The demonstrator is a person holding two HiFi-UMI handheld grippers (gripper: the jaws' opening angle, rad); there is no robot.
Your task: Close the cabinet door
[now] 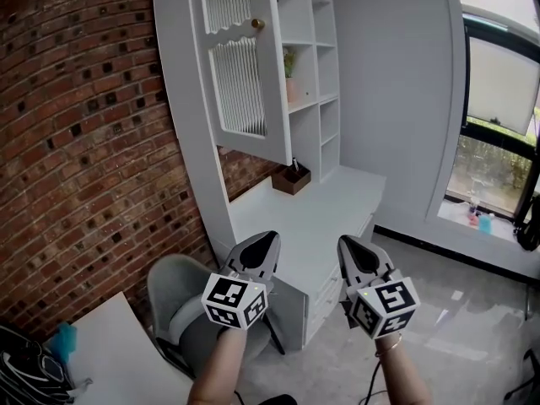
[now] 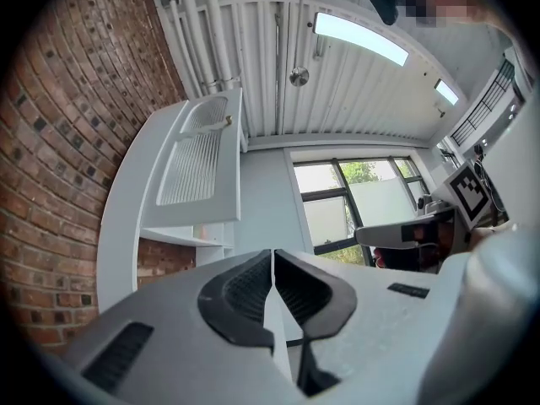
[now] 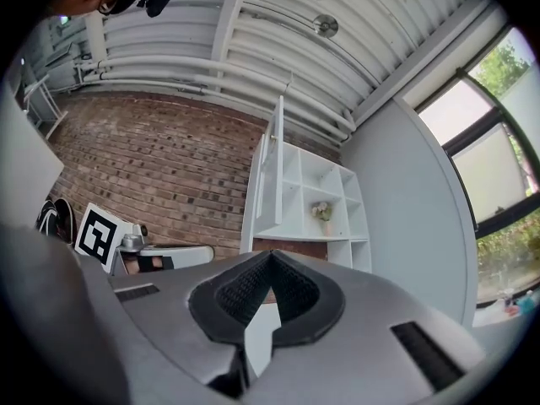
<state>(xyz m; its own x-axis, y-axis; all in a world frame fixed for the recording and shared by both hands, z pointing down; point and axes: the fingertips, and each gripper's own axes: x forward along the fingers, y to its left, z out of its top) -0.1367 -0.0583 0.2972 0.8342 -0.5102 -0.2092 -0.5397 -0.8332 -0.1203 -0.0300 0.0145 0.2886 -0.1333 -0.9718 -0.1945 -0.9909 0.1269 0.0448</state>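
Note:
A white cabinet door (image 1: 240, 66) with ribbed glass panels and a small brass knob (image 1: 257, 24) stands swung open from a tall white wall cabinet (image 1: 308, 66). The left gripper view shows the door (image 2: 196, 165) from below; in the right gripper view the door (image 3: 272, 171) appears edge-on. My left gripper (image 1: 261, 247) and right gripper (image 1: 359, 250) hover side by side well below the door, above the white counter (image 1: 312, 218). Both are shut with nothing between the jaws, and neither touches the door.
A brick wall (image 1: 76, 133) runs along the left. A small brown box (image 1: 291, 179) sits on the counter under the door, and a pink vase with a plant (image 1: 291, 78) stands on a shelf. A grey chair (image 1: 181, 310) is below my left arm. Windows (image 1: 498, 108) are at right.

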